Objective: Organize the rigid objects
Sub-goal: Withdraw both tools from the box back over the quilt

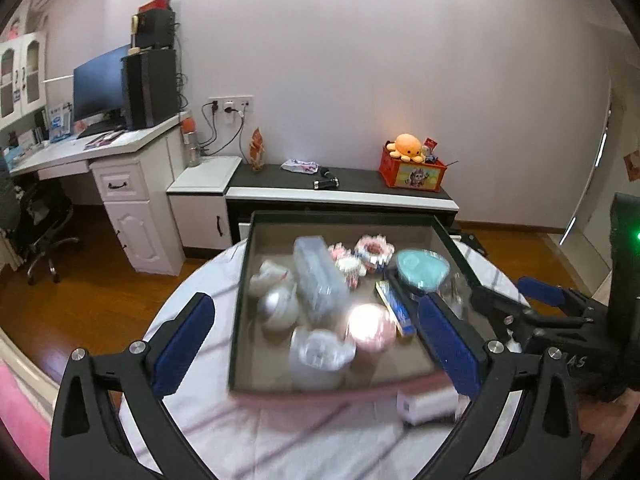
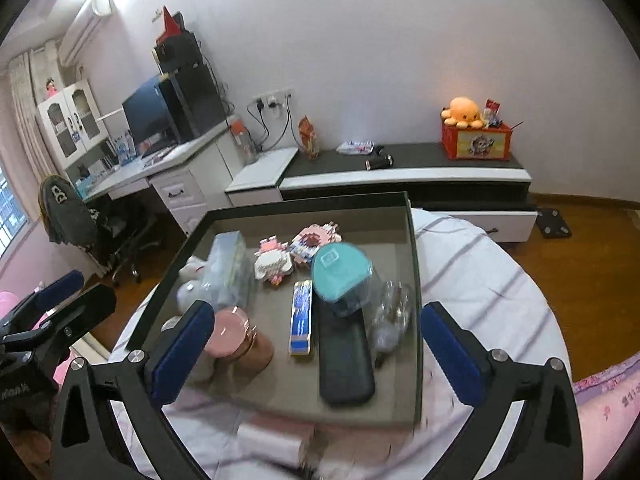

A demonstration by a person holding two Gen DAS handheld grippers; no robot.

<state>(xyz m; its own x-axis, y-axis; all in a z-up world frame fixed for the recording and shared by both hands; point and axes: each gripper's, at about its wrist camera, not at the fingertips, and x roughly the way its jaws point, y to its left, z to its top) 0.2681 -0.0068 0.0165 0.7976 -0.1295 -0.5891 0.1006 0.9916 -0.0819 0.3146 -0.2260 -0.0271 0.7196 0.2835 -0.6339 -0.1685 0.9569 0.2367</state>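
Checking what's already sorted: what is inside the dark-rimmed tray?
Inside the tray: a teal container, black case, blue box, pink cup, block toys. Items behind the left tong pad are hidden.

Left wrist view: sits above the near-left edge of the tray point(image 1: 280, 390), close, angled down and forward toward the far wall. Right wrist view: above the tray's point(image 2: 416, 280) near-right edge, similarly close, same heading. Both share the tray and, beyond it, the low cabinet point(image 1: 360, 196) point(image 2: 440, 176). Each view catches the other tool beside the tray.
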